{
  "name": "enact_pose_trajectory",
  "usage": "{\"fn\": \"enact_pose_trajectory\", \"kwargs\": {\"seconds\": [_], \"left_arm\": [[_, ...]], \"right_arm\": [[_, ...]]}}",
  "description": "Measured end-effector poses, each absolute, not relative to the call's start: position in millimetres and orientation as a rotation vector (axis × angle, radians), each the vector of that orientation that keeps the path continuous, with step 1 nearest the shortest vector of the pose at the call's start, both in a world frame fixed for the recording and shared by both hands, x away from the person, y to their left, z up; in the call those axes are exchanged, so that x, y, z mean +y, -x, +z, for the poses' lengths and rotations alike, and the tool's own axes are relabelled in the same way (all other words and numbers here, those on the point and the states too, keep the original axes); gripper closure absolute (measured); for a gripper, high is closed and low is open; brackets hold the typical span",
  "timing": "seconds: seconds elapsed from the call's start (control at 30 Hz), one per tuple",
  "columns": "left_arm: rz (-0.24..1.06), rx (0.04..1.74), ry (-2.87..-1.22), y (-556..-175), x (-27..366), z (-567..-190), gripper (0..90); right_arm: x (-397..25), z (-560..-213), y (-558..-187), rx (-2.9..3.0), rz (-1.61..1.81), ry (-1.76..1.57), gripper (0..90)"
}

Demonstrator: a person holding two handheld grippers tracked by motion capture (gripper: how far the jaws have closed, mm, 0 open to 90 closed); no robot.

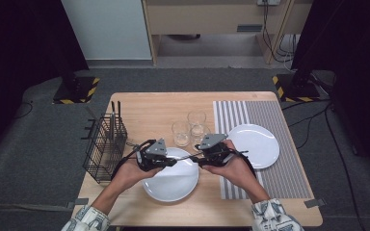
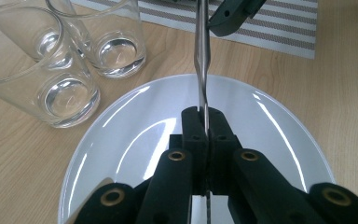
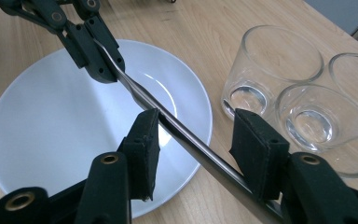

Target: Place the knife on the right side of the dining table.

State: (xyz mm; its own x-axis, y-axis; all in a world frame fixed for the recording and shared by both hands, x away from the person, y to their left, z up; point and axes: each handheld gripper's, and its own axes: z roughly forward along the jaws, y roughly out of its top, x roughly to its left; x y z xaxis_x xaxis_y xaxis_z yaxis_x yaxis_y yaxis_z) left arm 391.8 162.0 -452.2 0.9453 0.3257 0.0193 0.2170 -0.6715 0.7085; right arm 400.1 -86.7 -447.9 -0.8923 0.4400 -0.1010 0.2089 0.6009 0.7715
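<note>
From the high view, I hold a table knife [image 1: 189, 157] between both grippers above the plate [image 1: 171, 185] near the tabletop's front edge. In the left gripper view, my left gripper [image 2: 204, 122] is clamped on one end. In the right gripper view, my right gripper [image 3: 198, 140] straddles the handle, jaws apart. I judge the handover midway; placing remains.
</note>
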Motion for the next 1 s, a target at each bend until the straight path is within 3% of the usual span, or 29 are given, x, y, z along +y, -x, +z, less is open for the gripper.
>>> {"fn": "enact_pose_trajectory", "kwargs": {"seconds": [1.0], "left_arm": [[0.175,0.334,-2.372,-388.8,159.2,-454.6,88.3]], "right_arm": [[-89.1,-471.3,-396.9,2.621,1.162,-0.515,54.4]]}}
